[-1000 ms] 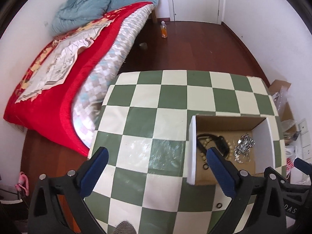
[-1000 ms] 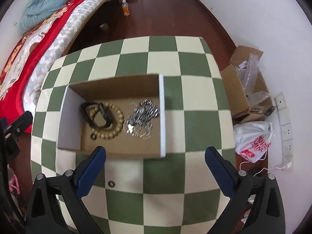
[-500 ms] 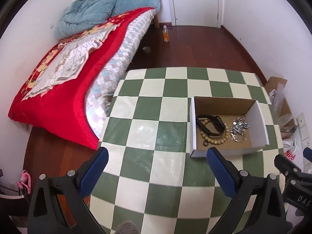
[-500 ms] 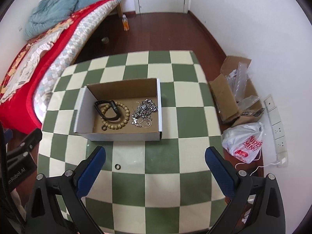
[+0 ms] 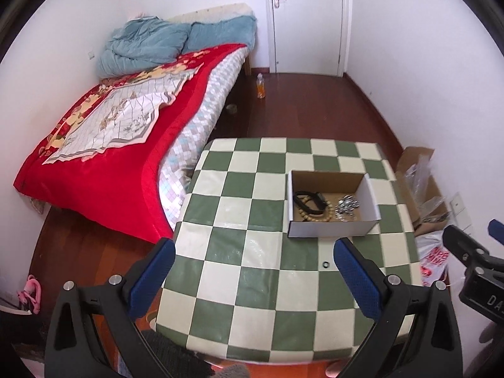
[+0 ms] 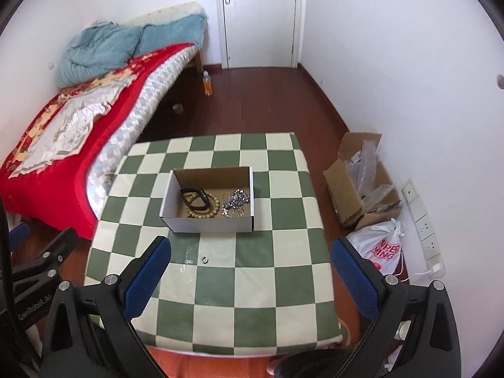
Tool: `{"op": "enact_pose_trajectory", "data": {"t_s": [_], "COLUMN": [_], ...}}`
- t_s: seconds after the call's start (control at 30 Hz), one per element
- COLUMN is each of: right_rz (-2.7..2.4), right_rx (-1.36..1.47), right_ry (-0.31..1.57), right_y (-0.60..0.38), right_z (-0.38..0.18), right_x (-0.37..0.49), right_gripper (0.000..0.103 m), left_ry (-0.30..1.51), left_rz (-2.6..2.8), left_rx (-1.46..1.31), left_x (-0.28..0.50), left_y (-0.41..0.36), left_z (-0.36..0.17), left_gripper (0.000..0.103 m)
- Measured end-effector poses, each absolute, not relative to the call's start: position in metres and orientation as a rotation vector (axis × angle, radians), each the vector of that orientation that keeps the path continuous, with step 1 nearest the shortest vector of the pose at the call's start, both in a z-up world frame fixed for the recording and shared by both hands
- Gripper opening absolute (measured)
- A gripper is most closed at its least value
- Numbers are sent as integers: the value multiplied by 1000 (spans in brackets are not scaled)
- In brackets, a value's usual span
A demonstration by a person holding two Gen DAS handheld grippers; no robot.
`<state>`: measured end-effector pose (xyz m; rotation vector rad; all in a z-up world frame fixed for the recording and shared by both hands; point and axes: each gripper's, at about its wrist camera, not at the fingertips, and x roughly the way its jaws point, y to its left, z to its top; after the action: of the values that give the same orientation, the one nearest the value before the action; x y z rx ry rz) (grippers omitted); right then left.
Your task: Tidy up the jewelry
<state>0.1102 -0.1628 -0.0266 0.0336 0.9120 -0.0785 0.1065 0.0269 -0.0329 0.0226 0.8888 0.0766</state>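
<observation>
A white cardboard box sits on the green-and-cream checked table. Inside lie a black band, a wooden bead bracelet and a heap of silver chain. A small dark ring rests on the table in front of the box. My left gripper and my right gripper both hover open and empty, high above the table's near side, well back from the box.
A bed with a red quilt stands left of the table. An open carton with plastic wrap and a white bag lie on the floor to the right, below wall sockets. An orange bottle stands by the door.
Both grippers have risen and pulled back from the box, so the table and room appear smaller and farther. Both stay open; the jewelry has not moved.
</observation>
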Motion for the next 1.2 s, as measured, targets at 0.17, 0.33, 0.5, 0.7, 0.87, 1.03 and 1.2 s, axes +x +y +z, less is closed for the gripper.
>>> {"op": "enact_pose_trajectory", "data": {"t_s": [0.17, 0.33, 0.5, 0.7, 0.87, 1.03, 1.2], "right_rz": [-72, -53, -44, -59, -75, -97, -113], "right_rx": [38, 33, 35, 24, 14, 6, 1], "right_ry": [847, 801, 777, 769, 766, 779, 797], "right_y": [-162, -157, -157, -156, -158, -162, -165], "right_z": [10, 41, 66, 90, 98, 95, 86], "right_x": [69, 36, 10, -5, 4, 25, 48], "right_gripper": [103, 103, 103, 103, 103, 103, 103], "left_ry": [829, 793, 758, 764, 771, 789, 811], "left_rz": [51, 28, 10, 17, 36, 52, 64], "left_rx": [5, 0, -9, -4, -18, -38, -29], "left_x": [73, 47, 22, 13, 16, 30, 50], "left_y": [29, 29, 29, 27, 27, 27, 23], "left_z": [3, 30, 57, 71, 76, 74, 66], "left_gripper": [102, 102, 102, 102, 102, 102, 102]}}
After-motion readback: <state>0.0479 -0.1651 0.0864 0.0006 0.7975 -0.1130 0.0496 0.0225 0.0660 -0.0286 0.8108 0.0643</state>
